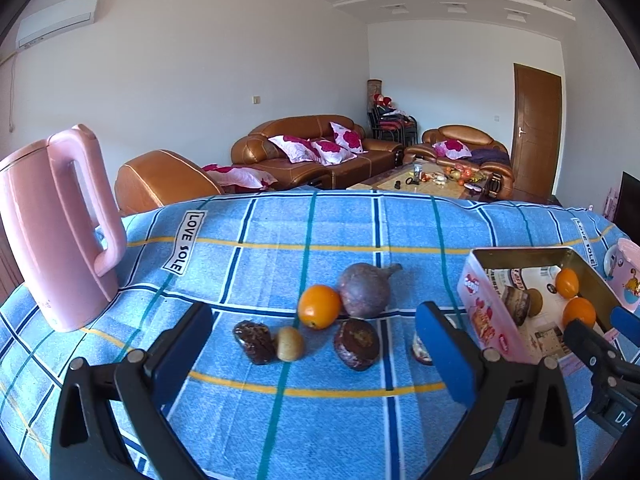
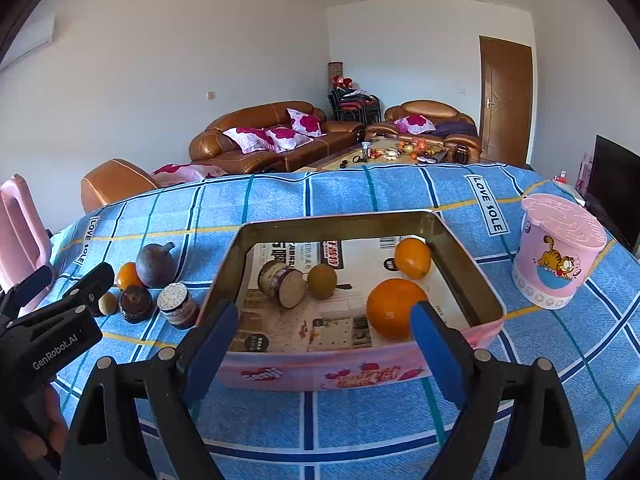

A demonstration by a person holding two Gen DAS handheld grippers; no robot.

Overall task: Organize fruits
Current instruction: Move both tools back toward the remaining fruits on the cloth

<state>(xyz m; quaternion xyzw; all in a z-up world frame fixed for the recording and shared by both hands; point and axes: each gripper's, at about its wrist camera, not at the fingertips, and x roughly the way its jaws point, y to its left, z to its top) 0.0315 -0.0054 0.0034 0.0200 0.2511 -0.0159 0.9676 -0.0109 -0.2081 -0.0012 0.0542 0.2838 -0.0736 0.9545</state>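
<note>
On the blue checked tablecloth [image 1: 248,248] lies a loose group: an orange [image 1: 319,306], a purple fruit [image 1: 364,290], two dark brown pieces [image 1: 254,340] [image 1: 356,342] and a small brown fruit [image 1: 290,343]. My left gripper [image 1: 316,360] stands open just before them, holding nothing. The pink tin [image 2: 320,372] holds a big orange [image 2: 394,308], a smaller orange [image 2: 412,258], a kiwi [image 2: 322,280] and a jar [image 2: 282,282] lying on its side. My right gripper [image 2: 324,348] is open at the tin's near wall, with nothing in it.
A pink kettle [image 1: 60,232] stands at the table's left. At the right sits a pink lidded tub [image 2: 560,252] with a cat picture. A small upright jar [image 2: 178,304] stands between the loose fruits and the tin. Sofas and a low table lie beyond the far edge.
</note>
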